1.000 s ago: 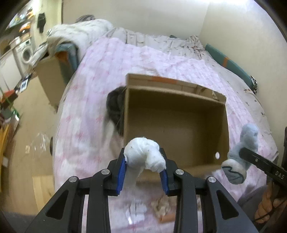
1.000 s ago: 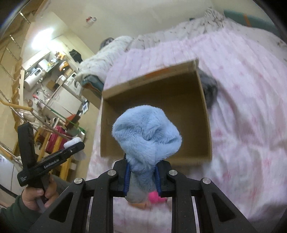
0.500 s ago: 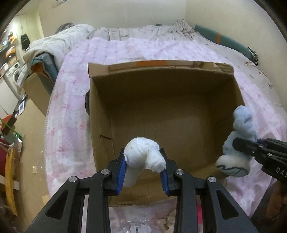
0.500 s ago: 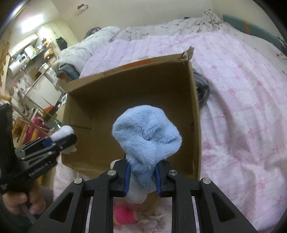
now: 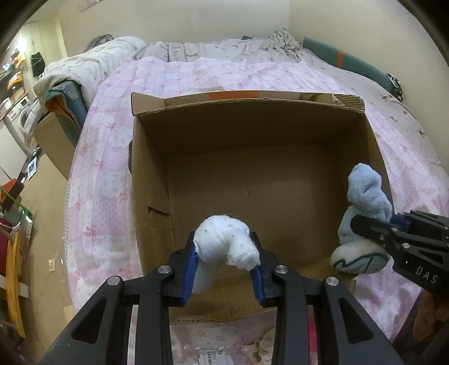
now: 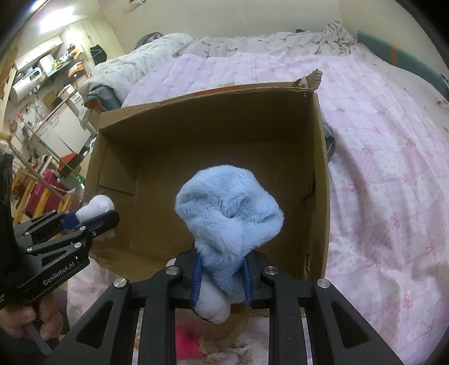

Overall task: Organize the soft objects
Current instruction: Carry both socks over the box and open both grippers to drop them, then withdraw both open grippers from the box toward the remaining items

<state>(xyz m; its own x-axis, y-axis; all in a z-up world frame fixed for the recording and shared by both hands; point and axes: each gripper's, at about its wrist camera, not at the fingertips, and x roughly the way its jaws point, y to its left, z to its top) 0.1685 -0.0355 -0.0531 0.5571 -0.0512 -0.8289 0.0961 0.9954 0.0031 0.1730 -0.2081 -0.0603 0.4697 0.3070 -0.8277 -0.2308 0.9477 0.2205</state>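
A fluffy white sock (image 5: 224, 241) sits clamped in the left gripper (image 5: 224, 269) above the open brown cardboard box's (image 5: 151, 179) near edge; at the box's right, the right gripper (image 6: 221, 278) pinches a fuzzy light-blue sock (image 6: 227, 213), over the pink quilted bed (image 5: 112, 174).

Warm, fairly bright indoor light, sharp centres, strong fisheye bending and black vignetting at the corners.

A wide bed under a pink quilted bedspread with bow prints (image 5: 196, 78) fills the room, with a cream painted wall (image 5: 182, 19) behind its head, a rumpled white floral duvet (image 5: 81, 67) heaped at its left edge and a beige floor (image 5: 47, 210) alongside, and beyond the duvet a cluttered, brightly lit kitchen corner with white cabinets (image 6: 53, 123).
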